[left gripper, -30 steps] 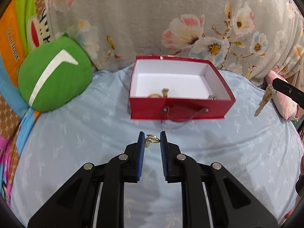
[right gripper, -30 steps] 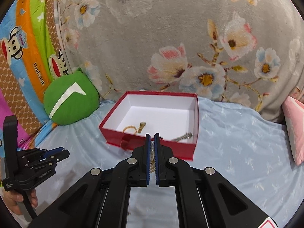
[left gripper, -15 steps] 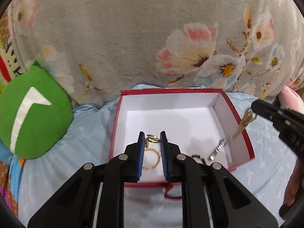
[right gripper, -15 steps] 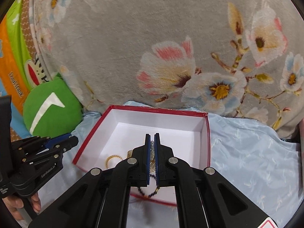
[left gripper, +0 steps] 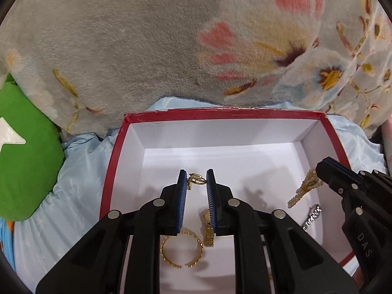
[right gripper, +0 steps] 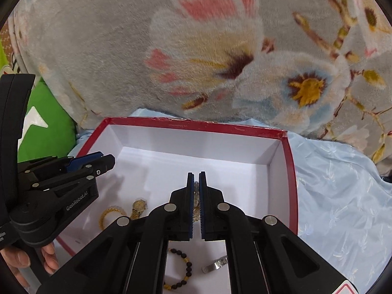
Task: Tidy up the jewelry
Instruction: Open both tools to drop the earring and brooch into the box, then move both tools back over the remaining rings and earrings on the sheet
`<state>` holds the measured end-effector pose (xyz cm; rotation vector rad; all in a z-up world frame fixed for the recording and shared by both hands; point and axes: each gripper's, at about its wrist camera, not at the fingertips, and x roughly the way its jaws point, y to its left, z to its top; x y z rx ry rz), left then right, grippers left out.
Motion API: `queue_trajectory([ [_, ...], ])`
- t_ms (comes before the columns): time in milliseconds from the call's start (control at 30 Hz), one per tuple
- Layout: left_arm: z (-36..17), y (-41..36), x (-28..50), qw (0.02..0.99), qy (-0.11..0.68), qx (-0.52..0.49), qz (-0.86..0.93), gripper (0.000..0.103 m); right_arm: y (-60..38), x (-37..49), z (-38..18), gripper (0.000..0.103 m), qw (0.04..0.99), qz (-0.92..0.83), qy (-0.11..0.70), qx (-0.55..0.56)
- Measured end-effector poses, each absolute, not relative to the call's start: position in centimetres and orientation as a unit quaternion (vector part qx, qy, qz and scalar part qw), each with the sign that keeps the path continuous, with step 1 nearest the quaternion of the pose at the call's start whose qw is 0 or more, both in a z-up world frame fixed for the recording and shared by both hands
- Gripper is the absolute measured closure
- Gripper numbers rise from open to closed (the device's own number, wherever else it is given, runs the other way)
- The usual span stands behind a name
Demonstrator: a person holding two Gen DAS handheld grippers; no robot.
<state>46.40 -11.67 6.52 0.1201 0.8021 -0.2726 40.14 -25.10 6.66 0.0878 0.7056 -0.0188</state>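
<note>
A red box (left gripper: 117, 152) with a white inside lies on the pale blue bedsheet. Over its middle, my left gripper (left gripper: 196, 179) is shut on a small gold earring (left gripper: 194, 180). My right gripper (right gripper: 196, 183) is shut on a pale beaded tassel earring (right gripper: 196, 185), which hangs over the box's right side (left gripper: 305, 188). Each gripper shows in the other's view: the right gripper (left gripper: 321, 171), the left gripper (right gripper: 103, 160). On the box floor lie a gold open bangle (left gripper: 182, 250), a gold watch (left gripper: 208, 230), a silver band (left gripper: 311, 216) and a dark bead bracelet (right gripper: 182, 269).
A grey floral blanket (left gripper: 171, 49) rises right behind the box. A green cushion (left gripper: 27, 166) lies to the left. The blue sheet (right gripper: 338, 196) spreads to the right of the box. A person's hand (right gripper: 22, 264) grips the left gripper's handle.
Both grippers have travelled forward from in front of the box to above its inside, each still holding its piece. The box and blanket now loom much closer.
</note>
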Motion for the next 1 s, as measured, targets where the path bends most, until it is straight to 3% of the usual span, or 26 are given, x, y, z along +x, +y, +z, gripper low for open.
queue_trajectory([
  [200, 5.3, -12.0, 48.0, 0.908, 0.398, 0.056, -0.12, 0.087, -25.6, 41.4, 5.7, 0.1, 0.935, -0.014, 0.351, 0.052],
  [233, 5.3, -11.9, 48.1, 0.909, 0.396, 0.054, -0.117, 0.084, -25.6, 41.4, 5.6, 0.099, 0.935, -0.014, 0.351, 0.051],
  [300, 5.4, -11.6, 48.1, 0.914, 0.388, 0.051, -0.107, 0.062, -25.7, 41.4, 5.6, 0.099, 0.937, -0.015, 0.346, 0.051],
  [400, 5.8, -11.0, 48.1, 0.92, 0.376, 0.042, -0.102, 0.055, -25.9, 40.8, 5.8, 0.088, 0.941, -0.023, 0.333, 0.054],
  [467, 6.3, -10.5, 47.9, 0.922, 0.374, 0.04, -0.098, 0.051, -26.2, 40.2, 6.3, 0.086, 0.944, -0.023, 0.324, 0.059],
  [700, 9.7, -8.0, 43.7, 0.931, 0.349, 0.031, -0.099, 0.049, -26.7, 33.8, 9.0, 0.085, 0.954, -0.013, 0.291, 0.066],
  [1000, 10.1, -3.7, 30.2, 0.923, 0.359, 0.066, -0.123, 0.04, -26.2, 18.5, 8.8, 0.081, 0.95, -0.028, 0.306, 0.055],
])
